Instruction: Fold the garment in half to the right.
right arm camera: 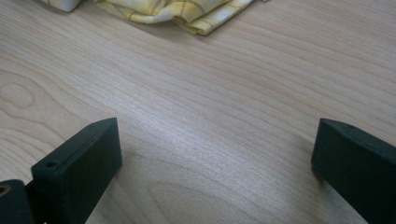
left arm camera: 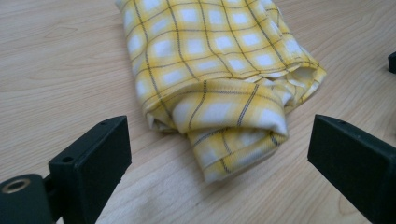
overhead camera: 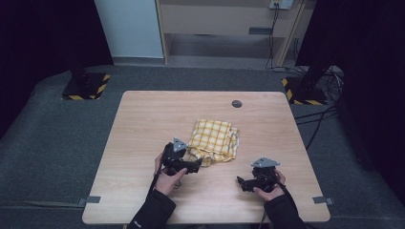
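A folded yellow checked cloth (overhead camera: pixel 215 139) lies near the middle of the wooden table (overhead camera: pixel 143 119). My left gripper (overhead camera: pixel 195 165) sits at the cloth's near-left corner, open, its jaws wide apart. In the left gripper view the cloth (left arm camera: pixel 215 79) lies just ahead, its folded corner reaching between the jaws without touching them. My right gripper (overhead camera: pixel 241 182) rests low over the table to the right, apart from the cloth, open with bare wood between its jaws. The cloth's edge (right arm camera: pixel 177 11) shows at the top of the right gripper view.
A small dark round disc (overhead camera: pixel 237 103) sits in the table's far part. Black stands with yellow-striped bases (overhead camera: pixel 86 88) flank the table on the grey floor, and cables (overhead camera: pixel 315 119) trail at the right. A wooden cabinet (overhead camera: pixel 224 24) stands behind.
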{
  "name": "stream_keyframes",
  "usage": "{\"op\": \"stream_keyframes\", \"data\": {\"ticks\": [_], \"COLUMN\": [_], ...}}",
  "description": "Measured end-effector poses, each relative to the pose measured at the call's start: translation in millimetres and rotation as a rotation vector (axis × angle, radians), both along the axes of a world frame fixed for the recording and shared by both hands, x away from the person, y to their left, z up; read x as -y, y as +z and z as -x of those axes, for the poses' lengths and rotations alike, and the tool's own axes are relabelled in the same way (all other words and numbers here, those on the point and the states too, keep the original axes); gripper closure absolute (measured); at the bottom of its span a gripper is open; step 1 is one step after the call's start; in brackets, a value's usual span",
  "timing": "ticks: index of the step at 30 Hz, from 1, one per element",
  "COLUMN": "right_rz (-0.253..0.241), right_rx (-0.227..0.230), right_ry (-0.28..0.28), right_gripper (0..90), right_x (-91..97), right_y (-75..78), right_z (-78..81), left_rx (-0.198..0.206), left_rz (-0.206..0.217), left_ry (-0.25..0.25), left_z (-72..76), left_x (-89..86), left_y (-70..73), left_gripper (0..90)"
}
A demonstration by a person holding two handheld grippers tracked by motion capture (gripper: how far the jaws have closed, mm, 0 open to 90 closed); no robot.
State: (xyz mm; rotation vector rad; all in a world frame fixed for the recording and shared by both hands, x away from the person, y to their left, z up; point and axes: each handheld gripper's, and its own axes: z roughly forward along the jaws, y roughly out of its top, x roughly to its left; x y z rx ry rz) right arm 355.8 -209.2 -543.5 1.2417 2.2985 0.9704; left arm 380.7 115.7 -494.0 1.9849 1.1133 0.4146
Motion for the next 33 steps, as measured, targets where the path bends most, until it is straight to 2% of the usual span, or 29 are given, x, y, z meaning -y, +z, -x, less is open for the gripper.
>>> {"op": "stream_keyframes", "data": {"ticks": [3,6,13,24,26,33], "right_rz": [0.006,0.003,-0.005,-0.005,-0.005,-0.005], "right_rx": [0.004,0.010,0.023,0.026,0.024,0.023], "right_ry": [0.007,0.007,0.005,0.001,0.000,-0.007], "right_gripper": [2.2,2.2,2.2,2.2,2.2,2.6], "right_x": [-1.4,-2.0,-2.1,-0.6,-0.5,2.0], "right_y": [0.6,1.8,4.3,4.5,4.1,3.8], "right_z": [0.5,0.9,1.1,0.8,0.6,-0.2], "left_rx": [0.007,0.008,-0.006,-0.004,-0.014,-0.028], "left_rz": [-0.012,-0.002,-0.012,-0.027,-0.046,-0.059], "left_ry": [0.006,0.018,0.039,0.053,0.054,0.060], "left_z": [5.1,10.1,19.0,33.2,35.8,41.6], "left_x": [-8.0,-17.1,-31.1,-39.7,-40.5,-45.0], "left_y": [2.2,2.3,-4.7,-11.0,-15.3,-23.2], "left_gripper": [4.9,5.1,4.9,4.7,4.5,4.4]}}
